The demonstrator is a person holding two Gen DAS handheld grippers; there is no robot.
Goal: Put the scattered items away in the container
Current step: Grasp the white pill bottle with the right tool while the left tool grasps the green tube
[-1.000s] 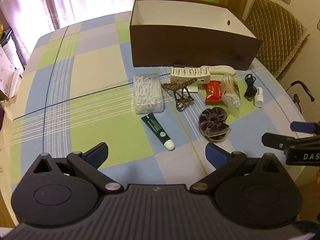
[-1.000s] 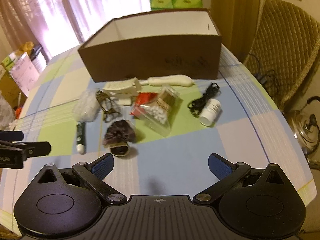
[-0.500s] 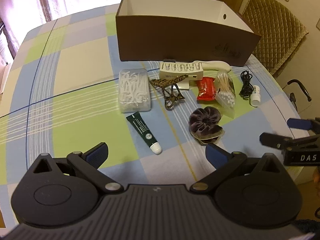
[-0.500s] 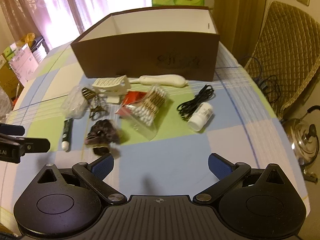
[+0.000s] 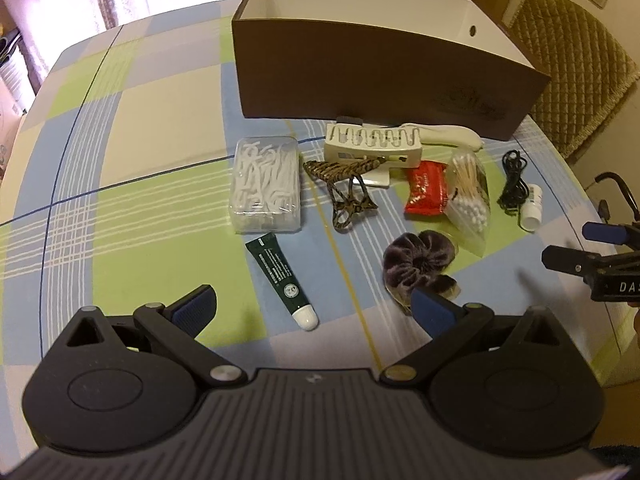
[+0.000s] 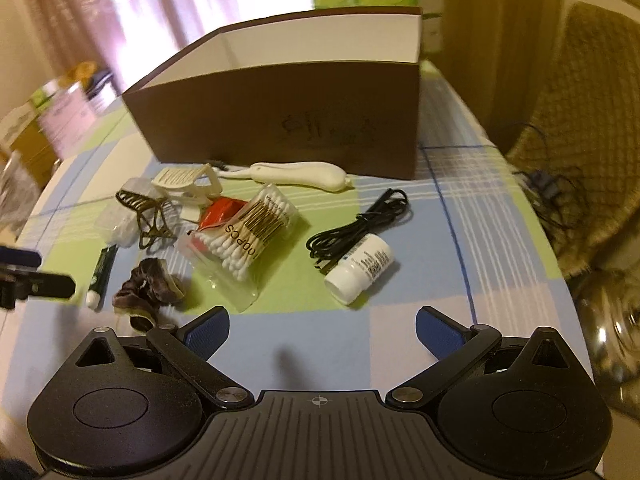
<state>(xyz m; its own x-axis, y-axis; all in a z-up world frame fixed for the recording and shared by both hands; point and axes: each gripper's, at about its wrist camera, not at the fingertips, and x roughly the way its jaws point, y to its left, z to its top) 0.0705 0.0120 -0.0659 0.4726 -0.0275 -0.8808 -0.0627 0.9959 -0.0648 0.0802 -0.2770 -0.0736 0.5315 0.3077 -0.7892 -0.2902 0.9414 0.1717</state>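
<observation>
Ten loose items are lying on the checked blue, green and cream cloth-covered surface [image 5: 120, 168], all in front of one open brown cardboard box with a white inside [image 5: 384, 76] standing toward the far edge; no contents are showing in the part of its interior that is visible. The items are one clear plastic case of white floss picks [image 5: 266, 186], one dark green tube with a white cap [image 5: 282, 280], one brown patterned hair claw [image 5: 346, 188], one cream slotted plastic holder [image 5: 374, 148], one cream-handled tool [image 6: 298, 174] just beside the box wall, one red foil packet [image 5: 426, 194], one clear bag of cotton swabs [image 6: 246, 240], one purple velvet scrunchie [image 5: 418, 266], one coiled black cable [image 6: 362, 226] and one small white bottle lying on its side [image 6: 360, 270], touching the cable.

Compared with a second ago, both cameras are sitting closer to the items, which are looming larger. The left hand-held gripper [image 5: 314, 312] is hovering with fingers spread above the tube and scrunchie, holding nothing. The right hand-held gripper [image 6: 322, 334] is hovering likewise spread, near the bottle.
</observation>
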